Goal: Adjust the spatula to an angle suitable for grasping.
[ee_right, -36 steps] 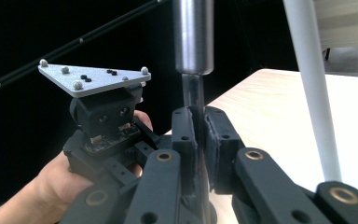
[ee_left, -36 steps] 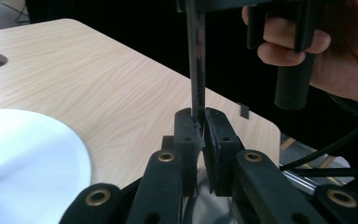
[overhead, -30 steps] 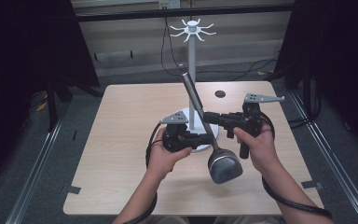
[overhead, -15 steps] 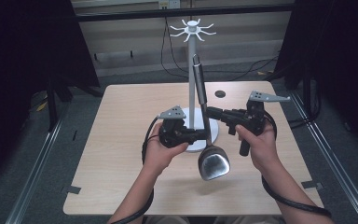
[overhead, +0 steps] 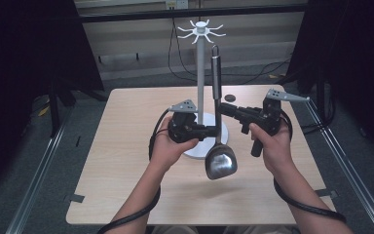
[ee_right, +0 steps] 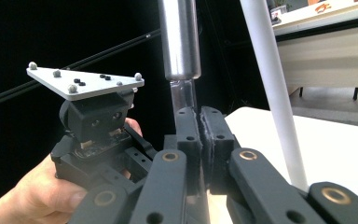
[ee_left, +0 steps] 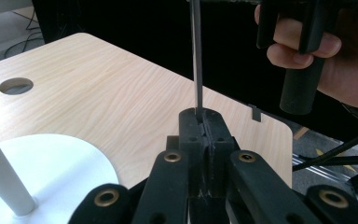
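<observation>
Ladle [overhead: 217, 122] swung from tilted to upright since earlier frame; both grippers, L [overhead: 213, 130] & R [overhead: 224, 108], clamp its shaft, hook rack [overhead: 200, 32] just above-left of handle tip.

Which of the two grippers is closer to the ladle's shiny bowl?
Left. The left gripper clamps the ladle low on its thin stem, just above the bowl. The right gripper clamps higher, just below the thick handle.

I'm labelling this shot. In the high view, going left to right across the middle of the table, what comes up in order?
Left claw → white stand's pole → ladle, held upright by both claws → round hole in the table → right claw body with its grey plate.
</observation>
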Tool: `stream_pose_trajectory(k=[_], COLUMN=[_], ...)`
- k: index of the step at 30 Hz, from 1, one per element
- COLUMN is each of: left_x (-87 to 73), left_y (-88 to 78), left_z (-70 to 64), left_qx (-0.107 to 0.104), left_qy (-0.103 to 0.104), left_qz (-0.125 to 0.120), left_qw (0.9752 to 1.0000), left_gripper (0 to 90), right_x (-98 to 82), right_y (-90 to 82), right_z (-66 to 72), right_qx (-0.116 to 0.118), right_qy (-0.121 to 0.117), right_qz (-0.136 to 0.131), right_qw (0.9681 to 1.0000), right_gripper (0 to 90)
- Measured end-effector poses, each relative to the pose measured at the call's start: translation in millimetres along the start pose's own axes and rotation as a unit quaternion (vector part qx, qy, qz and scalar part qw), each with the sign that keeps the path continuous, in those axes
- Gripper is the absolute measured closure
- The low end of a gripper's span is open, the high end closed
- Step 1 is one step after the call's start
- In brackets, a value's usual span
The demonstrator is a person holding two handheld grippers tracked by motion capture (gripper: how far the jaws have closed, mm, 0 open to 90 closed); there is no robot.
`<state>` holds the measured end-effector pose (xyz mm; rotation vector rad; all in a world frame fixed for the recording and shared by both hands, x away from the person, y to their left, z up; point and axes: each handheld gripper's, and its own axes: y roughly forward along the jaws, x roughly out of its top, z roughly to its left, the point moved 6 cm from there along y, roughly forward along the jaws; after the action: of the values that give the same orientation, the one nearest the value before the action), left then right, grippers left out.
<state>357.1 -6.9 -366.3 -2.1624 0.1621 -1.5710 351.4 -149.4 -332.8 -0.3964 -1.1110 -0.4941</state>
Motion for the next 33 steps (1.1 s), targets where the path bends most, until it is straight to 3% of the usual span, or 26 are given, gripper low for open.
stream_pose_trajectory(k=[11,23,33], left_x=[7.5,0.5,-0.1], left_y=[-4.4,-3.4,-2.2], left_z=[10.5,19.2,25.1], left_qx=[0.008,0.014,0.025], left_qy=[-0.001,-0.009,-0.001], left_qz=[-0.003,-0.009,-0.009], left_qw=[1.0,0.9998,0.9996], left_gripper=[88.3,88.4,88.3], right_x=[10.1,4.5,3.8], right_y=[9.6,17.9,21.4], right_z=[-3.8,-9.1,-11.1], right_qx=[-0.003,-0.009,-0.023], right_qy=[0.004,0.008,-0.001], right_qz=[-0.004,-0.001,0.002], right_qw=[1.0,0.9999,0.9997], right_gripper=[87.2,86.5,84.8])
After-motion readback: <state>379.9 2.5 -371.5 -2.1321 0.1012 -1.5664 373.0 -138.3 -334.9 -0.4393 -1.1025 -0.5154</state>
